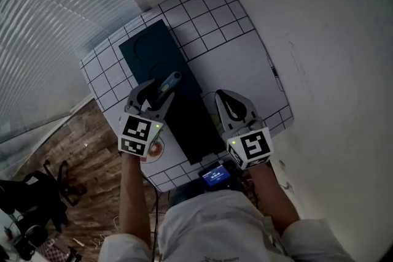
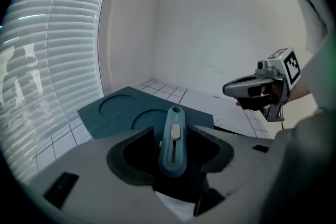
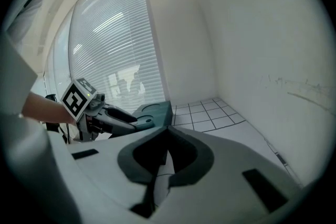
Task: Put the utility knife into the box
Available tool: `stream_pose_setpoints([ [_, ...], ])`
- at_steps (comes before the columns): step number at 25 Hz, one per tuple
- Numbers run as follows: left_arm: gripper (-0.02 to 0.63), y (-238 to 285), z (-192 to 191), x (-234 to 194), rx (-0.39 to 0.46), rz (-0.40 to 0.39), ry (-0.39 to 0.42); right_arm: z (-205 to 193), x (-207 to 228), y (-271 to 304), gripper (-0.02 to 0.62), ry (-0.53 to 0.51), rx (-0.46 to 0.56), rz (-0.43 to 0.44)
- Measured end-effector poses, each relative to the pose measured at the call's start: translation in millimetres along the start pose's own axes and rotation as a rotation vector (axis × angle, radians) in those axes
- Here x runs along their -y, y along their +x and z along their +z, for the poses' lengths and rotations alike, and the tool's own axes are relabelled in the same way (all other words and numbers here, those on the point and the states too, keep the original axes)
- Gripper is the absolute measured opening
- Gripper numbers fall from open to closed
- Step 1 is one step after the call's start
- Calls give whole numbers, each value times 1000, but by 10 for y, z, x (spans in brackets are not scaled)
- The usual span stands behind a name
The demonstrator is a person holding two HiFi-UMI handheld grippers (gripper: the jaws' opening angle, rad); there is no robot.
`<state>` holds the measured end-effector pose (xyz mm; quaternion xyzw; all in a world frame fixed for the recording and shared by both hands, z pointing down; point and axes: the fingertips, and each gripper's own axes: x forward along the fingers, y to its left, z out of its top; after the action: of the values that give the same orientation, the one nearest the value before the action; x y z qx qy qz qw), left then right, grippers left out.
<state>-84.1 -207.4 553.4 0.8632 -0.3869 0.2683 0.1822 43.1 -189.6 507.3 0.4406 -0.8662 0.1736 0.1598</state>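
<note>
The utility knife (image 2: 172, 140) sits between the jaws of my left claw (image 1: 157, 92), its blue body pointing away from me over the near half of the box (image 1: 152, 46). Those jaws are spread wide and a dark gap shows on either side of the handle, so I read the claw as released, framing the knife and not pinching it. I judge this to be the placing itself: the knife is lined up along the box's length so it can be left there.

My right claw (image 1: 222, 97) is clenched on nothing, its tips meeting; it hangs just beside the box's right edge over the gridded table (image 1: 209, 15), kept clear, I suppose, because one claw is enough for this job.

My own jaws cover the knife's rear end, and no view shows whether it rests on the box or hangs just above it. The box looks like a flat dark slab with two round hollows (image 2: 116, 104); I cannot tell lid from tray, and I see no opening. Its near end is cut off behind both claws. A small round thing (image 1: 157, 148) by my left claw is half covered, and a lit screen (image 1: 215, 176) at the table's near edge is too small to read.
</note>
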Motion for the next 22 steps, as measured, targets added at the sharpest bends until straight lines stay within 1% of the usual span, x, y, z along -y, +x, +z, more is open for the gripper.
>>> stream_pose_setpoints([
  [1, 204, 2, -12, -9, -10, -4, 0, -18, 8, 4, 6, 3, -3, -1],
  [2, 161, 7, -15, -10, -19, -11, -1, -39, 11, 5, 6, 7, -6, -3],
  [5, 152, 14, 11, 7, -34, -29, -1, -50, -9, -9, 6, 10, -5, -3],
  [9, 150, 9, -11, -1, -46, -41, 0, -39, -16, -40, 6, 11, 3, -8],
  [14, 150, -28, -25, 50, -40, -39, 3, 11, 12, -100, 6, 6, 16, -21],
  [17, 150, -89, -7, 89, -30, -33, -3, 76, 14, -149, 6, -10, 28, -29],
  [22, 150, -279, 140, 100, 13, -10, -21, 185, -57, -253, 6, -28, 55, -39],
])
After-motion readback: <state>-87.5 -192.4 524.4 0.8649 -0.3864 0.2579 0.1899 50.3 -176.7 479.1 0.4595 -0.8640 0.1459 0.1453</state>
